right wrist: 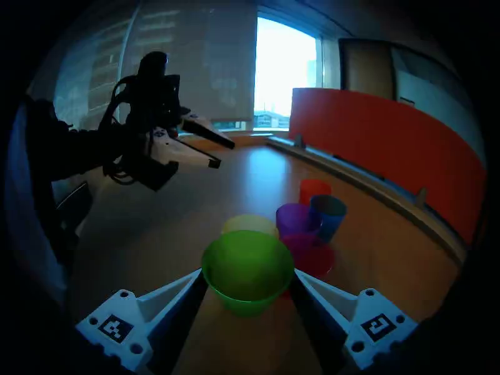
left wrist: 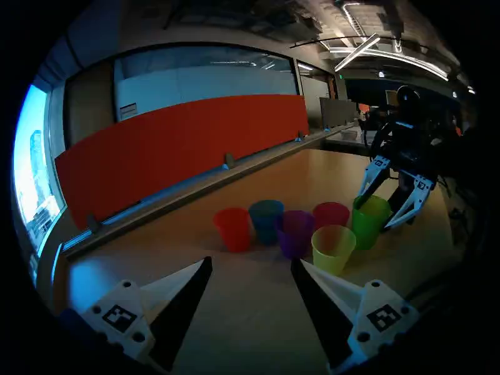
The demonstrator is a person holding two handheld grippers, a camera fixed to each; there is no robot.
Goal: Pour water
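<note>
We see a bright window (left wrist: 31, 169) at the left, then an orange partition (left wrist: 187, 144) running along the far edge of the wooden table (left wrist: 250, 325), with strip lights (left wrist: 356, 53) overhead to the right. Toward the middle of the table, clear of its edges, the cups stand bunched: red (left wrist: 232, 228), blue (left wrist: 267, 219), purple (left wrist: 295, 232), pink (left wrist: 331, 214), yellow (left wrist: 332, 247) in front, and green (left wrist: 370, 219) at the right end. Our left gripper (left wrist: 250, 261) hangs above the near part of the table, fingers spread wide with nothing between them. The right gripper (right wrist: 248, 272) presses both fingers on the green cup's sides. Our fingers carry square black-and-white markers (left wrist: 119, 315); a white wall sign (left wrist: 128, 111) is too small to read.
</note>
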